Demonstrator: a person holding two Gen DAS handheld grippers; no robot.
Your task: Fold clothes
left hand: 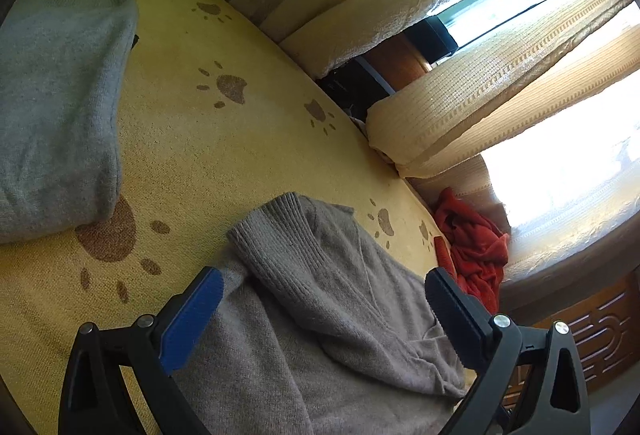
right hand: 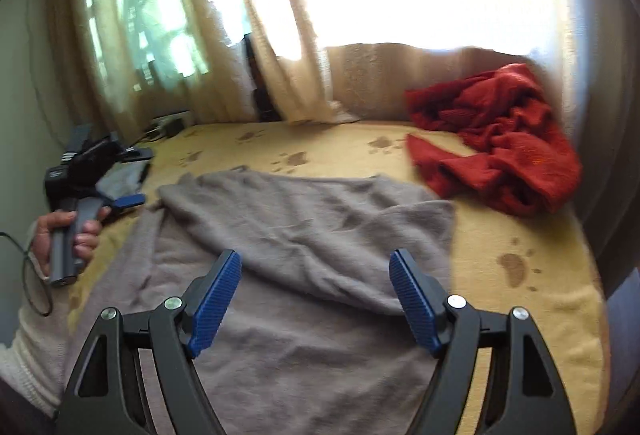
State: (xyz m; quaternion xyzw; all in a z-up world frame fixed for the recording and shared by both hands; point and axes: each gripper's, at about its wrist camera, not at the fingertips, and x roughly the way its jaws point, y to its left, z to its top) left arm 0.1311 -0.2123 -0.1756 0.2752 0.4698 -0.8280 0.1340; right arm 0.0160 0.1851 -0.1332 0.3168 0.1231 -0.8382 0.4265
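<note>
Right wrist view, right gripper wide open above grey sweater

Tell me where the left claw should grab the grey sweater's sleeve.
Grip the ribbed cuff of the grey sweater, coming straight ahead with the open left claw. The cuff lies folded across the body, its thick edge raised and facing the claw.

No readable text, labels, brands or numbers on anything in either view.
</note>
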